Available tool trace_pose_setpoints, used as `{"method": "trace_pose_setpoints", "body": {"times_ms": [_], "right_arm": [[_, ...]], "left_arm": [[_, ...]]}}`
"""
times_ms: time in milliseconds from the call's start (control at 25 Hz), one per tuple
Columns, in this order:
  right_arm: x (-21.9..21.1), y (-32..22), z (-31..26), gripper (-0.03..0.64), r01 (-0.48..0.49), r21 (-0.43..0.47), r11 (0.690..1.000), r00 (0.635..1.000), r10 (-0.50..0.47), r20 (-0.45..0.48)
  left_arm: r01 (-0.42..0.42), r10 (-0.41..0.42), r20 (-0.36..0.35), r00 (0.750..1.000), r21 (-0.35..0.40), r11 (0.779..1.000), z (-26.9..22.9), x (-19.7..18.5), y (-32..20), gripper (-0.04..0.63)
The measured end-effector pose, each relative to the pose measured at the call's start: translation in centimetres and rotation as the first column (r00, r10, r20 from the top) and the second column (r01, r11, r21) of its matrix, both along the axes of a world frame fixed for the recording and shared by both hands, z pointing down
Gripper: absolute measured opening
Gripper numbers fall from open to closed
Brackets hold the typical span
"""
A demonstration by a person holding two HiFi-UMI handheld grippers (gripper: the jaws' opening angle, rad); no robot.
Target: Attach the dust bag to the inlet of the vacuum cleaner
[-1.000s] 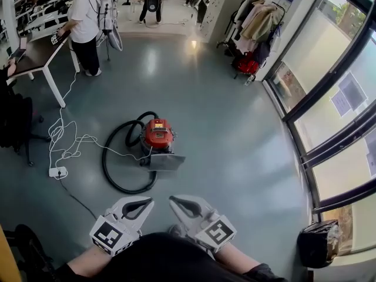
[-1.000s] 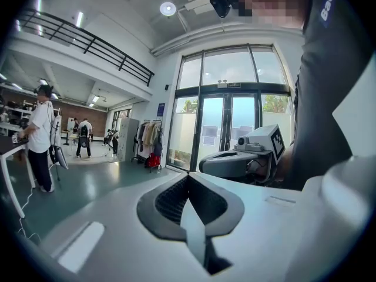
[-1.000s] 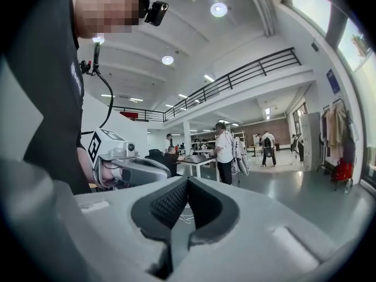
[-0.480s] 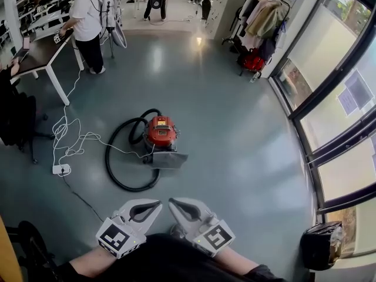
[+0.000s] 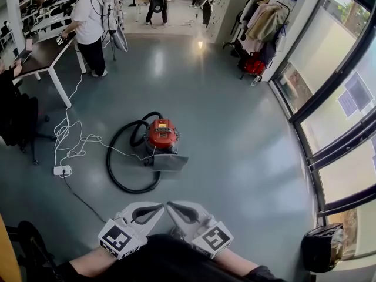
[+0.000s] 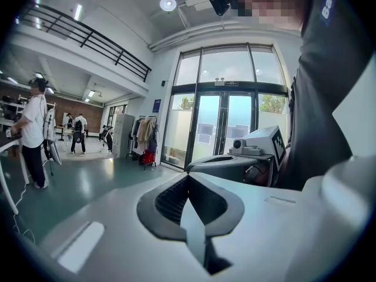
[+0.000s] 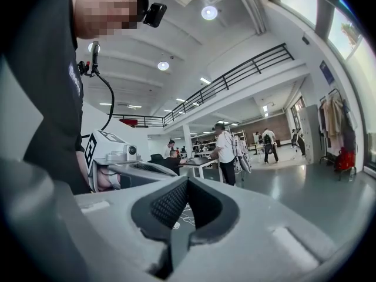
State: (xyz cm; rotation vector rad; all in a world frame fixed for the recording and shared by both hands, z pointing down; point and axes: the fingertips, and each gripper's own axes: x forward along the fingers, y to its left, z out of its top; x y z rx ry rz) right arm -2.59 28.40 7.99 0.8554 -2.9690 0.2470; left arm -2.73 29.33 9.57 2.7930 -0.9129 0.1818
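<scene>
Red vacuum cleaner (image 5: 160,133) upright on the floor (image 5: 235,128), flat grey dust bag (image 5: 171,162) against its near side.

The grey-green floor (image 5: 235,134) bears a red vacuum cleaner (image 5: 161,134), black hose (image 5: 108,164), white cable (image 5: 66,148).

Glossy red plastic on the vacuum cleaner (image 5: 161,133), matt black hose (image 5: 108,160), super smooth shiny floor (image 5: 235,128) tbh.

Vacuum cleaner (image 5: 160,134): inlet too small to tell.
</scene>
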Motion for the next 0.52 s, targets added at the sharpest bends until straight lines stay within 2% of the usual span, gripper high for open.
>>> {"method": "trace_pose_setpoints", "body": {"times_ms": [520], "right_arm": [[-0.15, 0.33, 0.07, -0.006, 0.004, -0.007, 1.000, 1.000, -0.004, -0.014]], "left_arm": [[-0.007, 0.007, 0.011, 1.000, 0.006, 1.000, 0.13, -0.14, 0.44, 0.015]]}}
